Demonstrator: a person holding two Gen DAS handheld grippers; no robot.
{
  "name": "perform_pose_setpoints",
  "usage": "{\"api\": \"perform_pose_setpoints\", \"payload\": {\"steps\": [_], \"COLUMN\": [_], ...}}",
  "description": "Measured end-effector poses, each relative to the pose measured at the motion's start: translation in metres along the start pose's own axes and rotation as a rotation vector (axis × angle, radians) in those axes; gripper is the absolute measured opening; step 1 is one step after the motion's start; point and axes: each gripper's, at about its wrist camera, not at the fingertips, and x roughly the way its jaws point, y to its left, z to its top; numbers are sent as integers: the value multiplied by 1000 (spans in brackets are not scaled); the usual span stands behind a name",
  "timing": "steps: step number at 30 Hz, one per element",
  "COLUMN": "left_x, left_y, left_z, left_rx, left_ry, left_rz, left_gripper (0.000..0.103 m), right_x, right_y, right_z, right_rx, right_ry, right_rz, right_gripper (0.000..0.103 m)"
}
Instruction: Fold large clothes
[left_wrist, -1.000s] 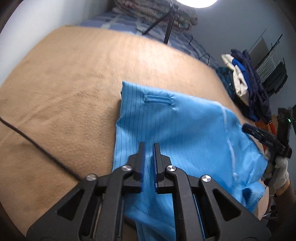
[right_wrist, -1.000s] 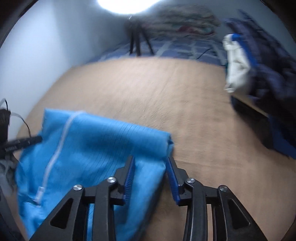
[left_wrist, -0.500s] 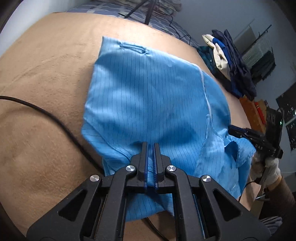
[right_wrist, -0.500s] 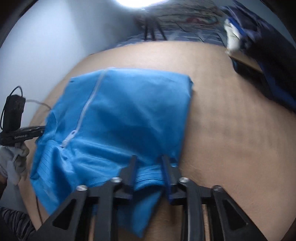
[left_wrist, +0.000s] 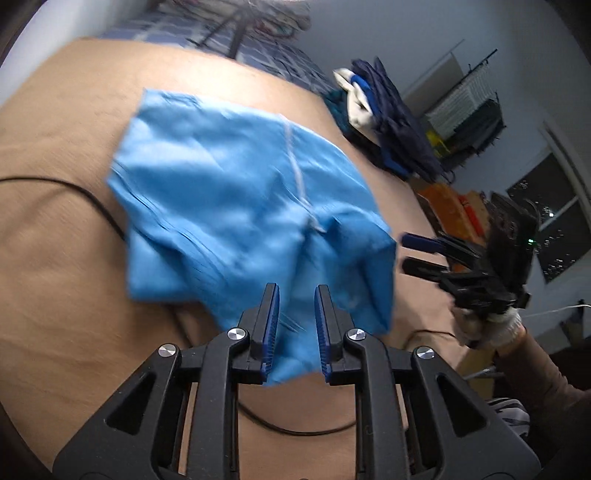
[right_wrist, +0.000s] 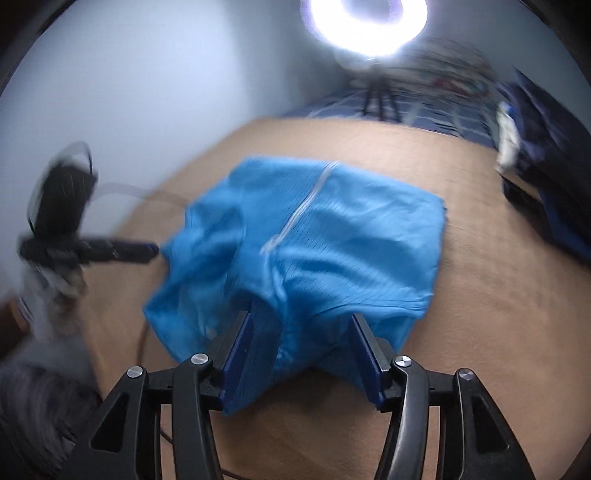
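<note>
Grippers, left (left_wrist: 295, 317) and right (right_wrist: 304, 349), both spreading, jaws just opening, releasing garment (left_wrist: 236, 206) lying bunched on blanket (left_wrist: 55, 258). Fold laid; next probably calling for smoothing, regripping an edge.

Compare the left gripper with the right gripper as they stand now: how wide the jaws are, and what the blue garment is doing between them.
The left gripper shows a narrow gap; the right gripper stands much wider. Both have just been opening. The blue garment lies loose between the left gripper's fingers, its hem untouched by either pad; between the right gripper's fingers it bunches higher and fuller. Both have black frames with blue pads, and neither clamps the cloth.
</note>
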Motion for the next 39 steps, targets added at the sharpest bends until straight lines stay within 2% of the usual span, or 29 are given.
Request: {"api": "perform_pose_setpoints", "payload": {"steps": [4,7,8,9,11,12,14,17,20,22,23,24,26,28,29,30,32,35,38,39], "left_x": [19,35,40,47,56,61,69,81,94,103,104,105,104,103,101,98,94,90,89,90], "left_y": [-22,-38,-43,-48,-51,-54,-58,-57,-52,-48,-47,-46,-48,-53,-56,-59,-64,-71,-73,-73], "left_z": [-10,-16,-17,-17,-15,-12,-8,1,5,6,5,5,4,2,1,0,-2,-4,-7,-8], "left_rx": [31,45,52,61,70,74,77,50,21,-5,-15,-19,4,31,45,62,88,132,157,163], "left_ry": [30,55,62,73,86,88,84,86,86,89,84,77,59,46,40,34,30,26,35,44], "left_rz": [-43,-74,-79,-82,-82,-82,-83,-99,-107,-111,-124,-130,-119,-119,-117,-119,-117,-109,-100,-95], "left_gripper": [17,17,17,17,21,27,31,31,31,31,19,0,0,0,0,0,0,0,0,0], "right_x": [18,30,36,42,53,56,52,50,53,54,56,56,54,50,47,45,48,57,65,67], "right_y": [14,9,4,-5,-27,-42,-57,-78,-83,-83,-83,-81,-78,-71,-65,-60,-59,-57,-58,-60], "right_z": [11,28,36,44,49,48,42,31,20,15,14,12,14,19,25,30,38,48,47,44], "right_rx": [-114,-105,-81,-29,121,210,310,467,529,551,563,567,549,476,409,368,359,363,401,421], "right_ry": [48,53,52,57,86,82,48,2,-1,1,3,4,17,39,45,53,59,73,92,90], "right_rz": [-38,-27,-6,26,97,143,216,364,425,459,483,501,499,445,394,354,327,347,423,441], "right_gripper": [55,55,49,34,22,20,14,6,4,4,3,3,3,7,13,34,52,36,9,9]}}
